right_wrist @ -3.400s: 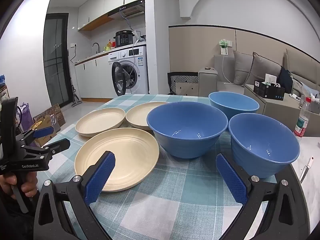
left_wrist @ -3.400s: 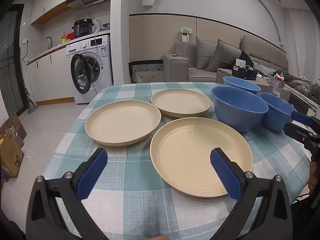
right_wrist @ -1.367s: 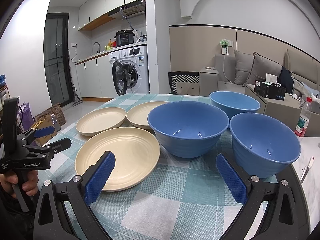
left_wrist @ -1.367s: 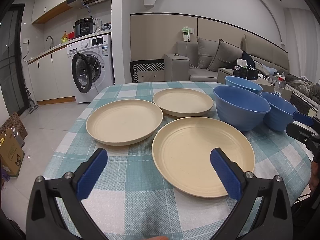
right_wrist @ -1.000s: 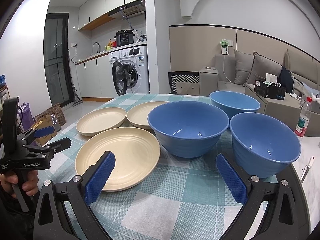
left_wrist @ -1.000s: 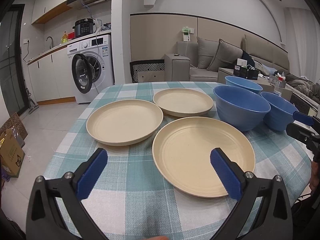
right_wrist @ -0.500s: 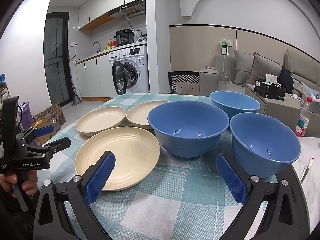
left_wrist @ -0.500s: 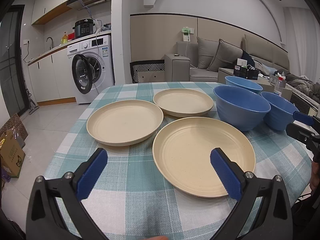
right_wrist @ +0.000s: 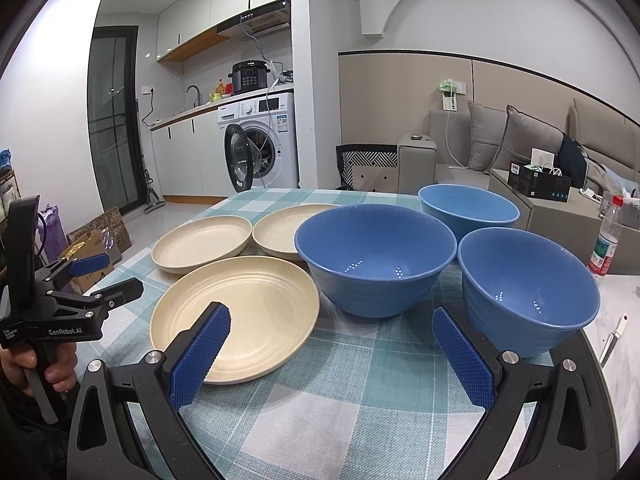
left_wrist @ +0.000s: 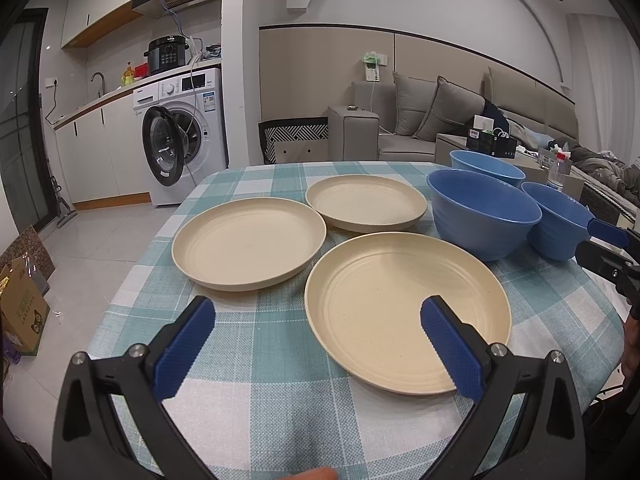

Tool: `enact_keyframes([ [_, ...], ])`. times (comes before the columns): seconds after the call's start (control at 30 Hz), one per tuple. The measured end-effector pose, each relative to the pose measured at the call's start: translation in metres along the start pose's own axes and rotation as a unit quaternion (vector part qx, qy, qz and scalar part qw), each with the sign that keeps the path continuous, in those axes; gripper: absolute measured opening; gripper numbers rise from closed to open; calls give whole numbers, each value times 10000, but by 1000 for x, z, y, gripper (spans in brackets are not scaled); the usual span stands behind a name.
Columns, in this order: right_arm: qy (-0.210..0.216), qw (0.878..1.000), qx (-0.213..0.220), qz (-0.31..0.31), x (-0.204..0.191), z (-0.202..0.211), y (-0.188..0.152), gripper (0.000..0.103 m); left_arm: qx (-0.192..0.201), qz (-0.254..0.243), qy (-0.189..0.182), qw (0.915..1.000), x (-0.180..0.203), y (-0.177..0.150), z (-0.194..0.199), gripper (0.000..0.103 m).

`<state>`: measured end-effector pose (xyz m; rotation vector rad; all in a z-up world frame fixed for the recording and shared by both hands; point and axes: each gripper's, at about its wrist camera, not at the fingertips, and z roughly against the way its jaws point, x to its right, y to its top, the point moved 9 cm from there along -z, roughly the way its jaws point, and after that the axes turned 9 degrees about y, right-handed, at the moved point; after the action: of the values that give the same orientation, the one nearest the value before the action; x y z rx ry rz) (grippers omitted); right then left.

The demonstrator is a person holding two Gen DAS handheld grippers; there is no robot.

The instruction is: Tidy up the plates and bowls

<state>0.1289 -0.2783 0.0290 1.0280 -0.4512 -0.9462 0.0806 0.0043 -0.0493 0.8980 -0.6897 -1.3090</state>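
Three cream plates lie apart on the checked tablecloth: a large near plate (left_wrist: 406,308) (right_wrist: 236,314), a left plate (left_wrist: 249,242) (right_wrist: 202,243) and a far plate (left_wrist: 366,202) (right_wrist: 280,234). Three blue bowls stand to their right: a big middle bowl (left_wrist: 482,214) (right_wrist: 376,258), a far bowl (left_wrist: 486,168) (right_wrist: 468,206) and a near right bowl (left_wrist: 556,220) (right_wrist: 528,290). My left gripper (left_wrist: 320,320) is open and empty, just before the near plate. My right gripper (right_wrist: 332,328) is open and empty, before the middle and right bowls.
The table (left_wrist: 256,372) has its round front edge near both grippers. A washing machine (left_wrist: 180,136) with its door open stands beyond on the left, a sofa (left_wrist: 440,120) behind. A water bottle (right_wrist: 608,240) stands on a side surface to the right.
Almost nothing has changed. Both grippers stay open and hover in place; the left wrist view has drifted very slightly.
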Motion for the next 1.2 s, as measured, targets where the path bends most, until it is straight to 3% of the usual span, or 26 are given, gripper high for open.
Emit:
enact_keyframes([
  [0.37, -48, 9999, 9, 111, -2, 5, 10, 103, 141, 38, 60, 9999, -10, 19, 4, 103],
  [0.47, 103, 9999, -24, 74, -5, 5, 16, 103, 78, 46, -15, 10000, -10, 24, 4, 103],
  [0.87, 61, 9999, -81, 19, 5, 9, 54, 103, 319, -158, 29, 9994, -8, 56, 8, 103],
  [1.2, -156, 9998, 18, 117, 16, 14, 90, 103, 328, -31, 71, 9994, -16, 82, -2, 103],
])
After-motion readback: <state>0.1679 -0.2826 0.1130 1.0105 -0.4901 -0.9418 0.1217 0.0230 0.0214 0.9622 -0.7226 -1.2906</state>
